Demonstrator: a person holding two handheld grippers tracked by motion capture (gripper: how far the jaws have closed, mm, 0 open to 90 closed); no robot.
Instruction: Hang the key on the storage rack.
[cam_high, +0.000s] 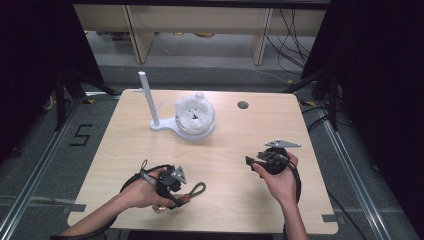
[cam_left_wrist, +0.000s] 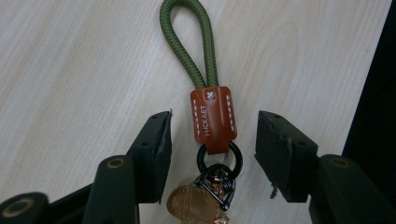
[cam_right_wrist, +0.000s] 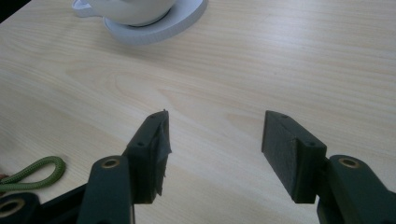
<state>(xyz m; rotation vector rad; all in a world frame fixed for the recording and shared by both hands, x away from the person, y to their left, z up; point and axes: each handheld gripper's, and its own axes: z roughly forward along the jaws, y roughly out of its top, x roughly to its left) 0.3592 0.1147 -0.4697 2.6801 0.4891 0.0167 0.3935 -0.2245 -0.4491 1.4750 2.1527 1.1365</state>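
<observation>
Left gripper (cam_left_wrist: 212, 135) open, straddling keychain (cam_left_wrist: 211, 119)

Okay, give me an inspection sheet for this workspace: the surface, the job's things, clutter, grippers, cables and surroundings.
Surface: light wooden table, with a round hole near the far edge.
Job's things: keychain with green cord loop, brown leather tab and metal rings, lying flat at the near left.
Clutter: white stand with a post, its round base carrying a fluffy white toy.
Grippers: left hand-held gripper open, its jaws either side of the leather tab, not touching it; right hand-held gripper open over bare wood.
Cables: a black cable loops by the left hand.
Surroundings: grey floor, wooden shelving behind, dark curtains at both sides.
</observation>
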